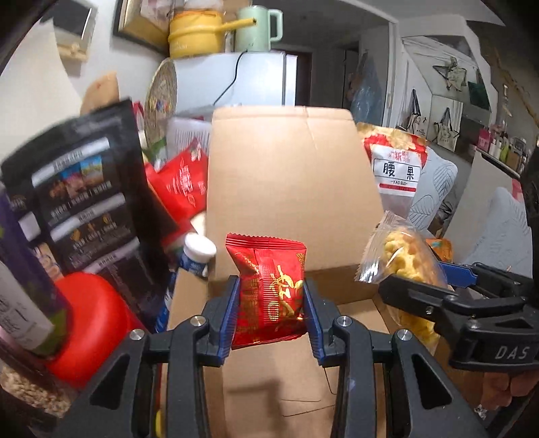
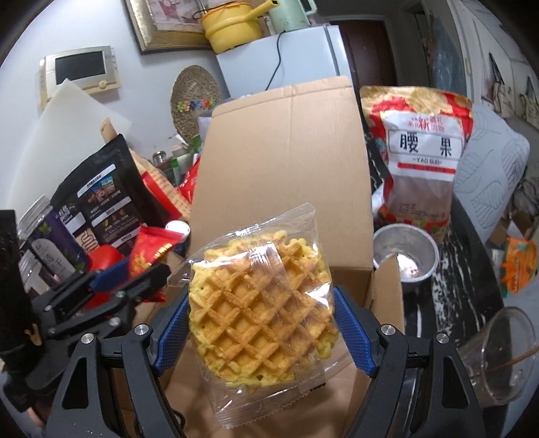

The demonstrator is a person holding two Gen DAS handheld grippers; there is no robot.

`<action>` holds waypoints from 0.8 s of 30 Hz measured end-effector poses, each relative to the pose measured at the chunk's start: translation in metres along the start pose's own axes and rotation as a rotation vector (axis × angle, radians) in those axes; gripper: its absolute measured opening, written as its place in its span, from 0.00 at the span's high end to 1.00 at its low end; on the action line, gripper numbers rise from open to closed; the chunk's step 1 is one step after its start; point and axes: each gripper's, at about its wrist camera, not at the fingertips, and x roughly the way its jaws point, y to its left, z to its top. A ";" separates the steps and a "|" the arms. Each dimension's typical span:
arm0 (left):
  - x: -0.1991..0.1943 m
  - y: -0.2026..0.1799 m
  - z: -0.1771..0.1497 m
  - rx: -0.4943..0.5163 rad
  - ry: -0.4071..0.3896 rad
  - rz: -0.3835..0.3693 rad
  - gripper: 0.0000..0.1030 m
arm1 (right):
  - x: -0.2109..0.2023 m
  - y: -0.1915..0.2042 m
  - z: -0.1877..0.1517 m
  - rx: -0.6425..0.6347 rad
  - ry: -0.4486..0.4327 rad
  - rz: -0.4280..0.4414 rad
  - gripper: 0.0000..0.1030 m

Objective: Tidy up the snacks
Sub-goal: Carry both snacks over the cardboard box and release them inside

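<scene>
The left hand-held gripper (image 1: 271, 305) is closed narrowly on a red foil snack packet (image 1: 269, 286), its blue pads pressing the packet's two sides, the packet upright above the open cardboard box (image 1: 289, 175); the right hand-held gripper (image 2: 261, 332) stands much wider, its pads set against the edges of a clear-wrapped waffle cookie (image 2: 259, 313), which it holds tilted over the same box; in the left wrist view that cookie and its gripper appear at 3 o'clock of the red packet, near it but apart; the box's tall rear flap rises at 12 o'clock behind both packets; at 9 o'clock of the box, in the left wrist view, sit a red lid (image 1: 91, 320), a white-capped bottle (image 1: 198, 252) and a black snack pouch (image 1: 87, 188) standing upright, with a red bag (image 1: 182, 182) beyond them; at 3 o'clock of the box, in the right wrist view, a small metal bowl (image 2: 406, 252) rests on the dark desk (image 2: 461, 286) just beside the box, a clear plastic cup (image 2: 502, 353) nearer at 4 o'clock, and a cashew bag (image 2: 421, 151) stands behind the bowl; farthest, at 12 o'clock, a white fridge (image 2: 303, 60) carries a yellow pot (image 2: 232, 27).
</scene>
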 end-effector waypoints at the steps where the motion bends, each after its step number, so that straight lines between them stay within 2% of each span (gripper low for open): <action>1: 0.003 0.002 0.000 -0.005 0.010 0.007 0.65 | 0.001 -0.001 0.000 0.007 0.004 -0.003 0.22; 9: 0.020 0.005 -0.001 -0.004 0.088 0.024 0.65 | 0.009 -0.005 0.001 0.053 0.037 -0.019 0.19; 13: 0.022 0.001 -0.003 0.023 0.094 0.101 0.65 | 0.013 -0.004 0.001 0.044 0.051 -0.035 0.17; 17: 0.027 0.003 -0.004 0.011 0.129 0.102 0.62 | 0.012 -0.007 0.001 0.043 0.041 -0.051 0.17; 24: 0.021 0.001 -0.004 0.011 0.112 0.104 0.62 | 0.007 -0.005 -0.001 0.014 0.015 -0.061 0.17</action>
